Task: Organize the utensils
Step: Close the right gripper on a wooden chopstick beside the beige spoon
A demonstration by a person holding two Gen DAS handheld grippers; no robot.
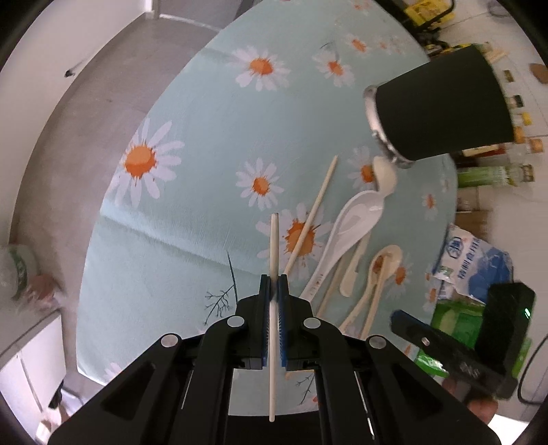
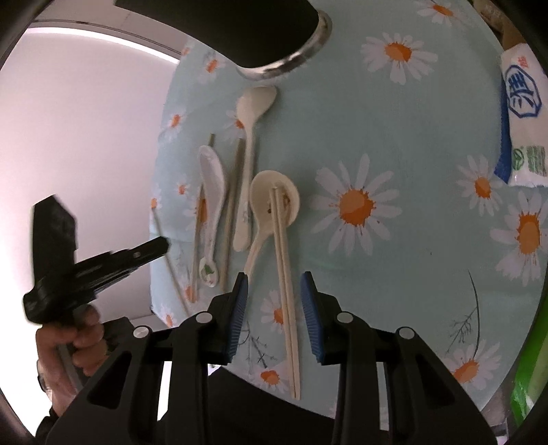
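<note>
My left gripper (image 1: 274, 279) is shut on a pale chopstick (image 1: 274, 246) and holds it above the daisy tablecloth (image 1: 191, 219). A black utensil holder (image 1: 441, 106) with a metal rim stands at the far right; it also shows at the top of the right wrist view (image 2: 239, 30). Several spoons and chopsticks lie in a loose pile: a white ceramic spoon (image 1: 352, 222), a cream spoon (image 1: 383, 263), a loose chopstick (image 1: 315, 212). My right gripper (image 2: 275, 284) is open, its jaws on either side of a pair of chopsticks (image 2: 286, 274) whose tips rest in a cream spoon (image 2: 274, 202).
A white and blue packet (image 1: 476, 263) and green packaging (image 1: 455, 318) lie at the table's right edge. Bottles and jars (image 1: 496, 171) stand beyond the table. The table edge (image 2: 154, 239) drops off left of the utensil pile. My left gripper shows in the right wrist view (image 2: 85, 267).
</note>
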